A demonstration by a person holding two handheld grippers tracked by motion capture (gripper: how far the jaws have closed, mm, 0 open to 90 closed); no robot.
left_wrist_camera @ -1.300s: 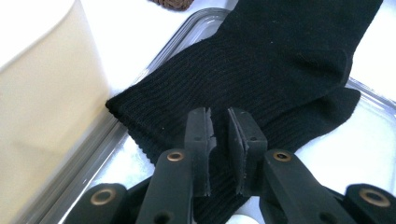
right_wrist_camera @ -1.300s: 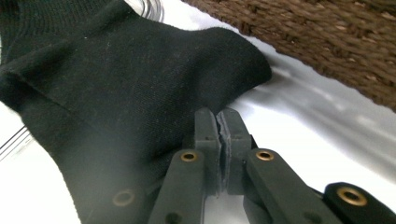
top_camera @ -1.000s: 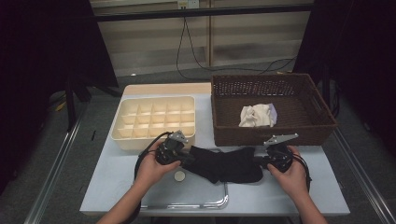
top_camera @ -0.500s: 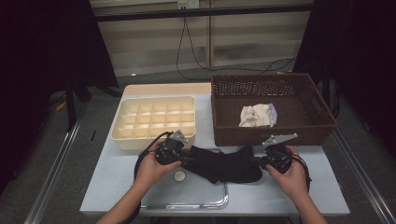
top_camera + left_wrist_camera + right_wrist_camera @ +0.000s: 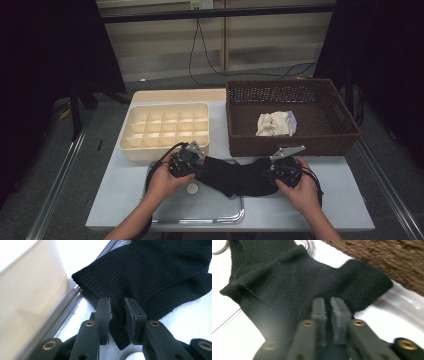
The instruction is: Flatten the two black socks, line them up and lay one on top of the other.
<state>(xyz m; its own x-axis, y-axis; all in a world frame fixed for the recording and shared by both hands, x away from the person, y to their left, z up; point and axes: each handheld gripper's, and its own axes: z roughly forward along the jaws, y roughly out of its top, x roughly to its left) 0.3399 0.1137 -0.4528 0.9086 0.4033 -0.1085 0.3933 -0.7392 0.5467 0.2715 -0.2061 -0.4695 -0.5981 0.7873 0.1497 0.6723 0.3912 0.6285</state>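
A black sock [image 5: 235,176] lies stretched across the top edge of a metal tray [image 5: 200,217], between my two grippers. The left gripper [image 5: 196,169] has the sock's ribbed cuff [image 5: 150,277] at its end. Its jaws [image 5: 117,302] have just been closing, and a fold of the cuff fills the narrow gap between the pads. The right gripper [image 5: 270,175] holds the other end. Its jaws [image 5: 328,302] stand almost together, pinched on the sock's fabric [image 5: 287,277].
A cream compartment box [image 5: 165,127] stands behind the left gripper. A brown wicker basket [image 5: 240,142] holding a white cloth [image 5: 274,123] stands behind the right one. A small white disc [image 5: 192,188] lies on the tray by the left hand.
The right gripper has edged slightly left, toward the left one, and the sock between them has bunched a little. The left hand has stayed where it was.
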